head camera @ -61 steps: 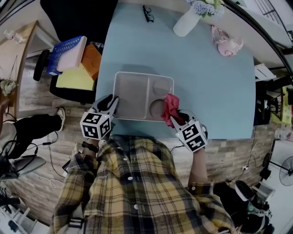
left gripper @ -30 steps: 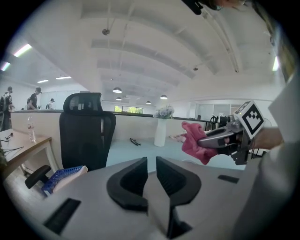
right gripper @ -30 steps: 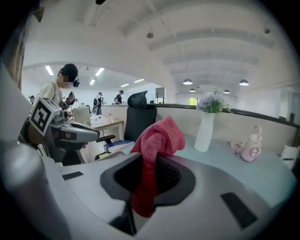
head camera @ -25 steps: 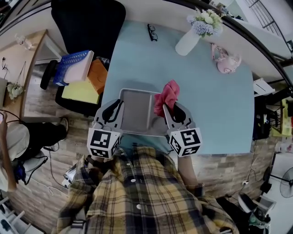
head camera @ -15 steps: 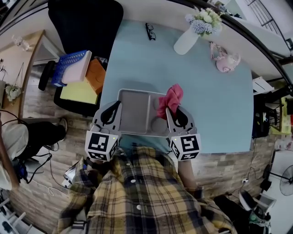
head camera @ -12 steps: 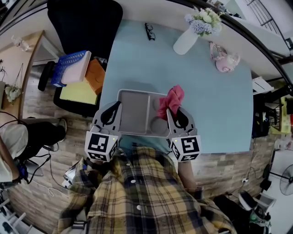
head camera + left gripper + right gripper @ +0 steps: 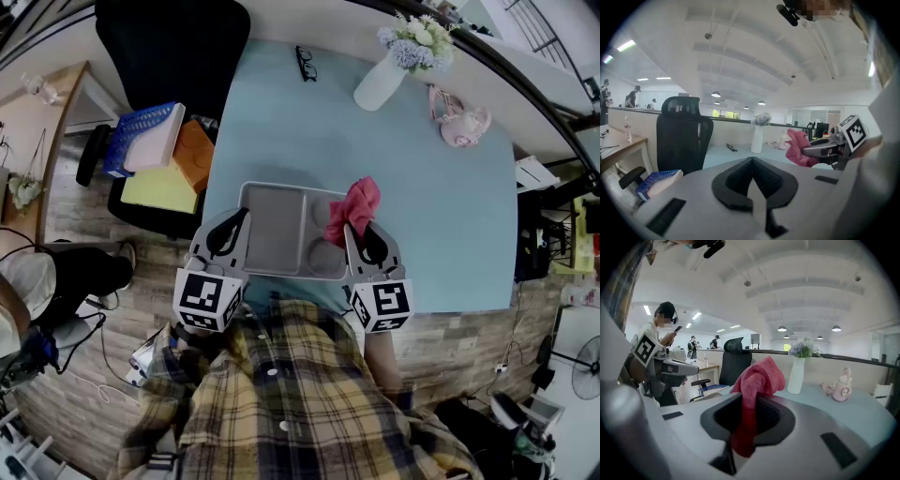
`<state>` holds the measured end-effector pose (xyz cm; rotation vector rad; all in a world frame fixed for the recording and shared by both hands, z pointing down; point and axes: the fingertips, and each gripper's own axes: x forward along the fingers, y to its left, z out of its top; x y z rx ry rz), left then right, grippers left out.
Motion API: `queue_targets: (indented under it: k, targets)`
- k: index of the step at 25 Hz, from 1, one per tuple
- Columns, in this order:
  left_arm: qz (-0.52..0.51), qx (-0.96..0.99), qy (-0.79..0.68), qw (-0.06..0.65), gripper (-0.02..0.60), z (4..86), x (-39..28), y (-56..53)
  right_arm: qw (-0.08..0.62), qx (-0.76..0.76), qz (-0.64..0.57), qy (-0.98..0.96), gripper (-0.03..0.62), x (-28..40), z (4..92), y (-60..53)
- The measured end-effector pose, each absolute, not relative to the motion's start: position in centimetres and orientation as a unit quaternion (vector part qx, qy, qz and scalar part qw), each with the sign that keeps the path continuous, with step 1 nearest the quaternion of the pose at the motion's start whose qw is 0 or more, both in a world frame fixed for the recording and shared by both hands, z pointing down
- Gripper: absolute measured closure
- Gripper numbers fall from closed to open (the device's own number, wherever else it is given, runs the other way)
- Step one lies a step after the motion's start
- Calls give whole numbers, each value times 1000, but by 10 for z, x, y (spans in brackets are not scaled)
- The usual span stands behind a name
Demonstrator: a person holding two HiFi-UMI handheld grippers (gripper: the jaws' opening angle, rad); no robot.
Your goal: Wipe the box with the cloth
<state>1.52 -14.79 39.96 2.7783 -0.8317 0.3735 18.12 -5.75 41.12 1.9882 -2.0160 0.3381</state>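
The grey box (image 7: 277,230), a shallow tray with compartments, lies on the pale blue table (image 7: 431,216) near its front edge. My left gripper (image 7: 240,217) is at the box's left rim with its jaws closed on it. In the left gripper view the left gripper (image 7: 752,176) shows shut pads with a thin pale edge between them. My right gripper (image 7: 360,231) is shut on a pink-red cloth (image 7: 353,208), which bunches up over the box's right side. The cloth (image 7: 757,380) hangs down between the right gripper's (image 7: 749,416) pads.
At the table's far end stand a white vase with flowers (image 7: 382,54), a pair of glasses (image 7: 303,61) and a pink teapot (image 7: 459,101). A black chair (image 7: 169,37) and a seat stacked with a blue basket (image 7: 141,131) and folders are left of the table.
The right gripper has carried the cloth a little to the right, from the box's middle to its right side. The left gripper has stayed at the left rim.
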Motion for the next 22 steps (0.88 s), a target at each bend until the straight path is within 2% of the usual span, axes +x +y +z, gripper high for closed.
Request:
queue_targets:
  k: [22]
  targets:
    - [129, 944, -285, 104, 591, 400, 12, -147, 147, 692, 123, -696, 525, 183, 412, -55]
